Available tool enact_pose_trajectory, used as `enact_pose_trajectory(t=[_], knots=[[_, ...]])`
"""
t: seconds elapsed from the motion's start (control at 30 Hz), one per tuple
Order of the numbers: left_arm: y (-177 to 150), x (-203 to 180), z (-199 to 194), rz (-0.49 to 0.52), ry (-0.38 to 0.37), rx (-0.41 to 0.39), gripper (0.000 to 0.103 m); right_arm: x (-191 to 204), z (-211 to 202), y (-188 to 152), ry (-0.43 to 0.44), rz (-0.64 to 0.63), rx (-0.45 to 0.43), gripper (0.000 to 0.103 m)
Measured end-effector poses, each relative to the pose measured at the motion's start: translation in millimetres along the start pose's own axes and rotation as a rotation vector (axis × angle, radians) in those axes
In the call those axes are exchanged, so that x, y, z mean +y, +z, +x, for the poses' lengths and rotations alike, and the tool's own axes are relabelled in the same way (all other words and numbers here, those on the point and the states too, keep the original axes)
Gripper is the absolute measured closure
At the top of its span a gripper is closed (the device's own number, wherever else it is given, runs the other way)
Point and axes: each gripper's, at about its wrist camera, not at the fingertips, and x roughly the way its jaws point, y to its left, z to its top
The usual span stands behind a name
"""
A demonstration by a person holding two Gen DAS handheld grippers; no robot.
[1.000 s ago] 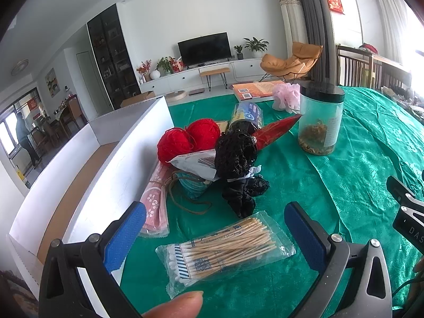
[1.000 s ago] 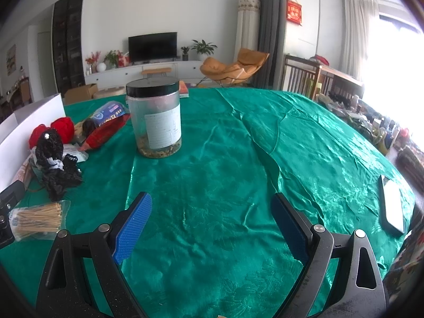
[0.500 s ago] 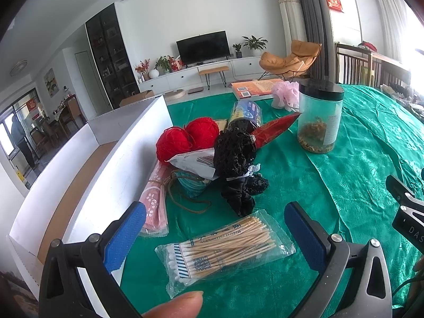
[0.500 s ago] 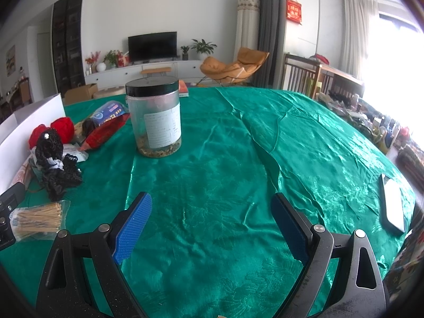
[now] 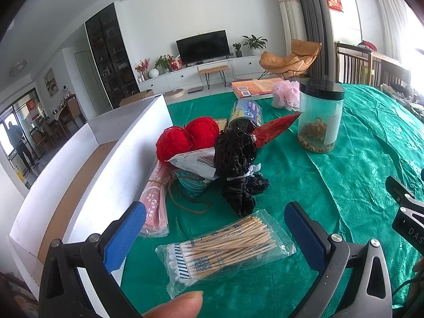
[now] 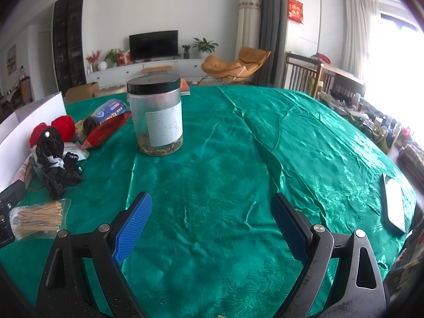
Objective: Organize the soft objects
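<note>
My left gripper [image 5: 214,234] is open and empty, low over a clear bag of cotton swabs [image 5: 225,246] on the green tablecloth. Beyond it lie a black mesh hair piece [image 5: 235,159], two red yarn balls [image 5: 185,136], a pink floral pack [image 5: 156,212], a red pouch [image 5: 275,128] and a pink puff [image 5: 285,94]. A white cardboard box [image 5: 114,169] stands open on the left. My right gripper [image 6: 210,229] is open and empty over bare cloth. The swab bag [image 6: 37,218] and black hair piece [image 6: 54,159] show at the left of the right wrist view.
A clear jar with a black lid [image 5: 319,116] stands right of the pile; it also shows in the right wrist view [image 6: 156,114]. A phone [image 6: 393,206] lies near the table's right edge. A book [image 5: 257,86] lies at the far edge. The right gripper's body [image 5: 408,214] is at right.
</note>
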Motion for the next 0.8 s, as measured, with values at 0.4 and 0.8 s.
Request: enact_pose_trajectory(t=[0.4,0.8], knots=[[0,0,2,0.001,0.0,0.003,0.0,0,0,0,0.0,0.0,0.0,0.01],[24,31,-12,-0.009,0.0,-0.027,0.0,1,1,0,0.014,0.007,0.009,0.01]])
